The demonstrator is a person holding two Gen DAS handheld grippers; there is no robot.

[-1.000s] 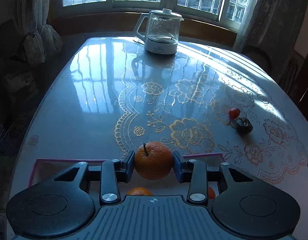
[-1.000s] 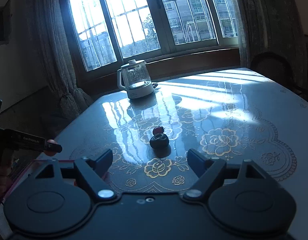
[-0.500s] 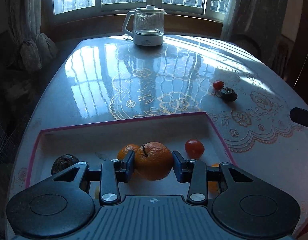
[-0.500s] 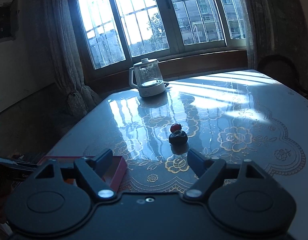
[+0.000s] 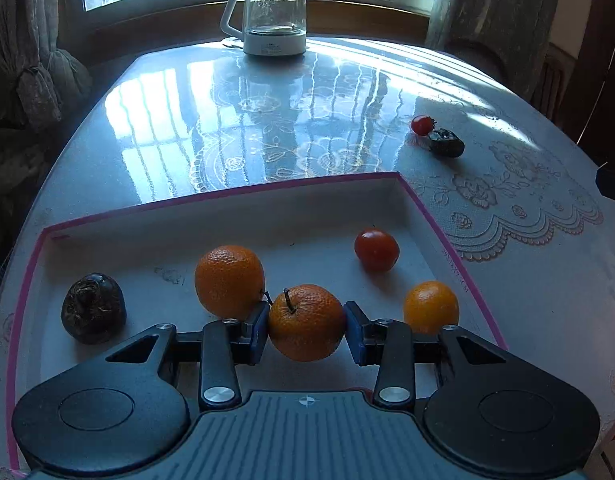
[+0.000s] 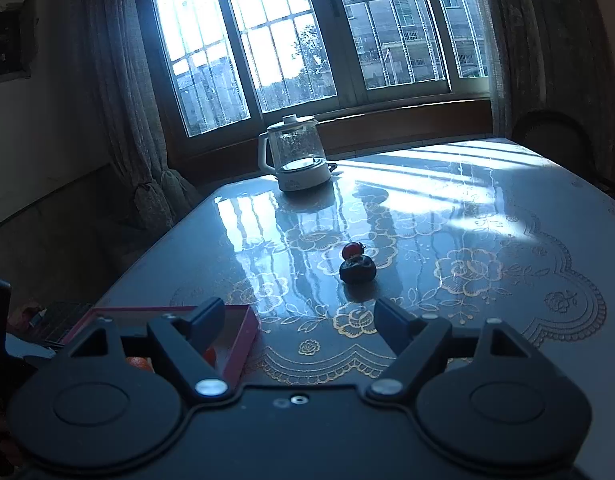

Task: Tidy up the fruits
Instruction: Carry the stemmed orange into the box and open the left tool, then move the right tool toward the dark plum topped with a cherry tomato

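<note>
Orange (image 5: 306,322) underside hidden; left gripper (image 5: 306,332) clamps it.

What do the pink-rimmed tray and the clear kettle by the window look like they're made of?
Pink-rimmed tray: probably cardboard, a box lid perhaps; thin straight walls, matte white inside, small print along one edge.

Clear kettle: body looks like glass, transparent and glinting, though clear plastic is possible; the white base, handle and lid look like smooth plastic.
</note>
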